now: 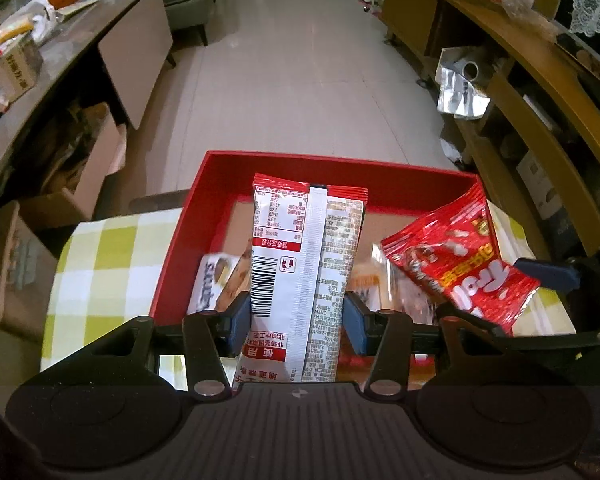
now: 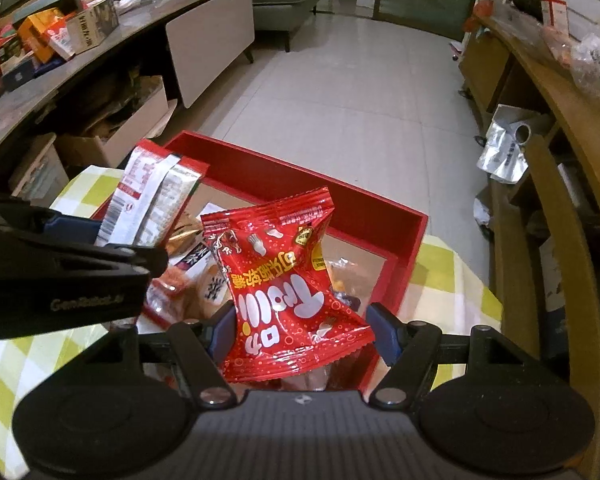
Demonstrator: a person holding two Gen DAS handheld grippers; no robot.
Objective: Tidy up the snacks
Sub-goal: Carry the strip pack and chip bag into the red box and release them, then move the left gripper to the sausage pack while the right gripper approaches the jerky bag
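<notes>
My left gripper (image 1: 298, 314) is shut on a tall red-and-white snack packet (image 1: 300, 264), held back side up with its barcode showing, above the red box (image 1: 284, 168). My right gripper (image 2: 302, 330) is shut on a shiny red candy bag (image 2: 288, 288) with white and yellow lettering, also over the red box (image 2: 380, 216). The red candy bag (image 1: 456, 268) shows at the right of the left wrist view, and the tall packet (image 2: 152, 200) with the left gripper (image 2: 112, 240) shows at the left of the right wrist view. Several small snack packs (image 1: 220, 280) lie in the box.
The box rests on a yellow-green checked cloth (image 1: 100, 264). A grey cabinet with cluttered boxes (image 2: 60, 36) runs along the left; cardboard boxes (image 2: 120, 132) sit beneath it. A wooden shelf unit (image 2: 548, 160) with a silver foil bag (image 2: 504, 152) stands on the right. Tiled floor (image 1: 308, 68) lies ahead.
</notes>
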